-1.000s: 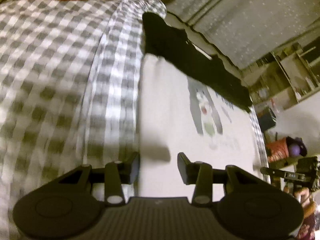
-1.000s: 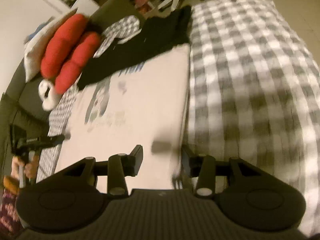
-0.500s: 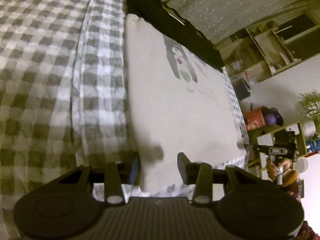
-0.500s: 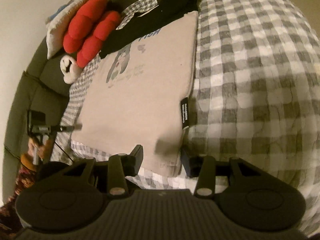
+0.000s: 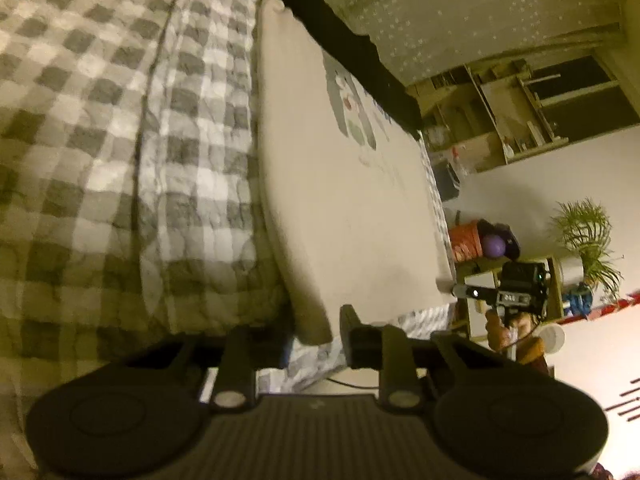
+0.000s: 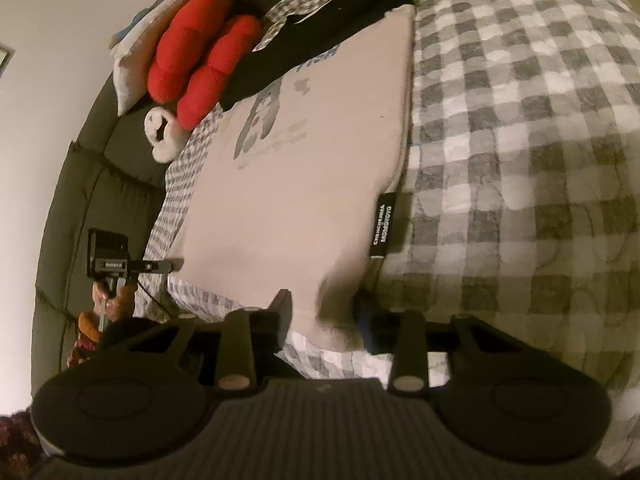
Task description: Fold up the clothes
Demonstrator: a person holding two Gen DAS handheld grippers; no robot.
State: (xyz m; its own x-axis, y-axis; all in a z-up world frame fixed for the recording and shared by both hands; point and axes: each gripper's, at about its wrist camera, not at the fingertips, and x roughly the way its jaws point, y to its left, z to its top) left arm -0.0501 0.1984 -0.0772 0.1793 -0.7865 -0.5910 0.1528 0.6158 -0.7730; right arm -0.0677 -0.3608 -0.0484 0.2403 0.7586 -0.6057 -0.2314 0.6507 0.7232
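Straddling the beige shirt's [image 5: 348, 200] two near corners at the bed's [image 6: 520, 120] near edge, the left hand-held gripper [image 5: 316, 330] and right hand-held gripper [image 6: 324, 312] are both gaping apart.

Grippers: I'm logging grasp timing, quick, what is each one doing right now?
Left gripper: open, its fingers straddling a near corner of the beige printed sweatshirt.
Right gripper: open, straddling the sweatshirt's other near corner.

One beige shirt [image 6: 304, 184], one black garment [image 6: 320, 28], one checked bedcover [image 6: 520, 128], two red cushions [image 6: 200, 52], two grippers, one potted plant [image 5: 588, 236], one purple ball [image 5: 495, 246].
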